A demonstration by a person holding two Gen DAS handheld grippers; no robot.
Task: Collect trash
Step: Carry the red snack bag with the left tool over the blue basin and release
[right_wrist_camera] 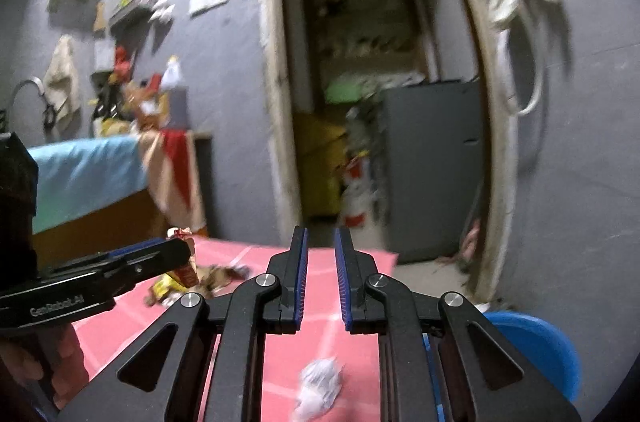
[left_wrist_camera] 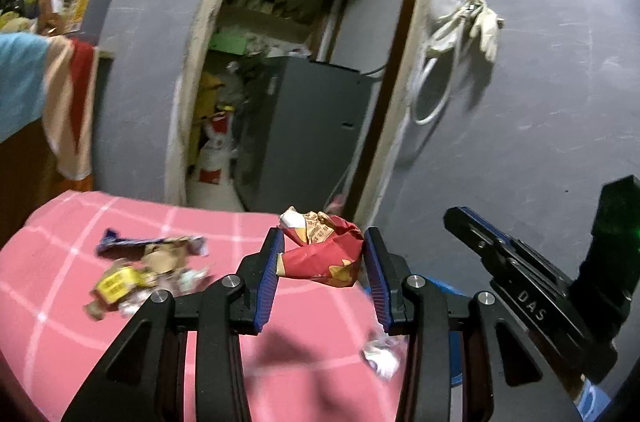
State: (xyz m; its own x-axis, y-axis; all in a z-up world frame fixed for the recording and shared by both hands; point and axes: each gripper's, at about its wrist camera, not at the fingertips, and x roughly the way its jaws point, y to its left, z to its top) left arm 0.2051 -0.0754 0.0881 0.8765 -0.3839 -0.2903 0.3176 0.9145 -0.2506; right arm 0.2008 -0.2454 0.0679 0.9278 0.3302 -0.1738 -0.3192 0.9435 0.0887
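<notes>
A crumpled red and yellow snack wrapper (left_wrist_camera: 320,254) is pinched between the blue pads of my left gripper (left_wrist_camera: 324,234), which is shut on it and holds it above the pink checked tablecloth (left_wrist_camera: 80,322). In the right wrist view the left gripper (right_wrist_camera: 182,252) pokes in from the left with the wrapper (right_wrist_camera: 187,272) at its tip. My right gripper (right_wrist_camera: 321,232) is shut, a narrow slit between its pads and nothing in it; its tip (left_wrist_camera: 456,216) shows at the right in the left wrist view. A crumpled white paper (right_wrist_camera: 318,388) lies on the cloth below it.
A heap of wrappers (left_wrist_camera: 140,270), purple and yellow among them, lies on the cloth's left part. A blue bin (right_wrist_camera: 536,350) stands beside the table's right edge. Behind is a grey wall with a doorway and a grey fridge (left_wrist_camera: 304,126). A person's hand (right_wrist_camera: 60,374) holds the left gripper.
</notes>
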